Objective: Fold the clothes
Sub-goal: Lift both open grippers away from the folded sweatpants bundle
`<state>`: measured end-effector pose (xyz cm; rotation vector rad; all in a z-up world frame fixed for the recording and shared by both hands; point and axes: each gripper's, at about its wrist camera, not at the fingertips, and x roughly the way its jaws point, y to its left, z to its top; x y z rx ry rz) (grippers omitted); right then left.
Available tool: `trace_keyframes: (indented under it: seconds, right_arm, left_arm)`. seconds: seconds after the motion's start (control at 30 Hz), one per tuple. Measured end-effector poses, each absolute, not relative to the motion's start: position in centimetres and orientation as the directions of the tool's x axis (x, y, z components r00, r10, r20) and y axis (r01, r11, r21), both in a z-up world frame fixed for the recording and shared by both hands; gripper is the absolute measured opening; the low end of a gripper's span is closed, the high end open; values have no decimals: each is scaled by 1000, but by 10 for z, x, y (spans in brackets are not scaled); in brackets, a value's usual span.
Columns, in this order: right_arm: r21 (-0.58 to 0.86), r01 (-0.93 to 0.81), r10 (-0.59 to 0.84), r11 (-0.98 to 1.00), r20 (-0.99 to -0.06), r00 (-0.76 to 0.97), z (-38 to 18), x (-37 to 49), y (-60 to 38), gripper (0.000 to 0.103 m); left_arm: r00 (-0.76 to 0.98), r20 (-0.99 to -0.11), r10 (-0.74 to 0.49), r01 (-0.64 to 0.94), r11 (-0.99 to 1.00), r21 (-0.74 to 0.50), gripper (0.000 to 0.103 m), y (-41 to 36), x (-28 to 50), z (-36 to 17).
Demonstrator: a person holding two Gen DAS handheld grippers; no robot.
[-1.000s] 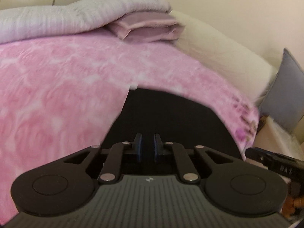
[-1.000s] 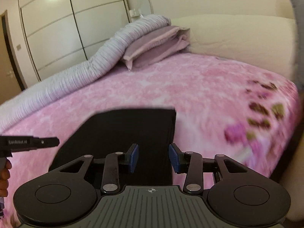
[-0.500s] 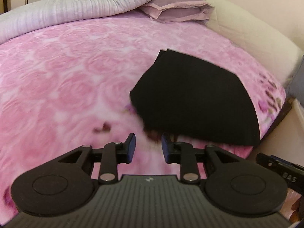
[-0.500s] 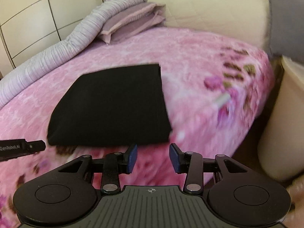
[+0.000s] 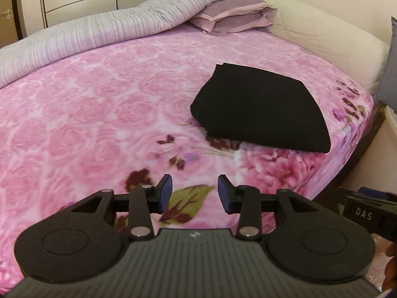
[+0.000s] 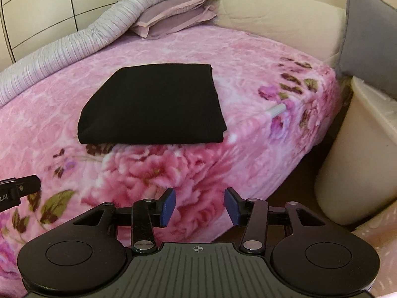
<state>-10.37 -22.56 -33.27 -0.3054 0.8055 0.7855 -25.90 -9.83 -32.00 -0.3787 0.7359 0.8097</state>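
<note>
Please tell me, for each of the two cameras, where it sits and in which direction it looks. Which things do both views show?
Left wrist: sits on the left gripper, looking down along its open, empty fingers at the pink bed cover; the right gripper pokes in at the right edge.
Right wrist: sits on the right gripper, also open and empty, facing the bed's corner; the left gripper pokes in at the left edge.
Shared: the folded black garment, pillows, grey quilt.
</note>
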Motion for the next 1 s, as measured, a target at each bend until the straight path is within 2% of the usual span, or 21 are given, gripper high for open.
trace_keyframes:
  seconds: [0.13, 1.0]
  right_arm:
    - [58, -728, 519, 683, -740, 428, -328, -113, -234, 50]
    - [78, -778, 618, 623, -658, 429, -283, -151, -252, 55]
  left_arm:
    - [466, -707, 532, -765, 644, -20, 41, -109, -269, -314]
    - [560, -630, 538, -729, 681, -67, 45, -144, -299, -276]
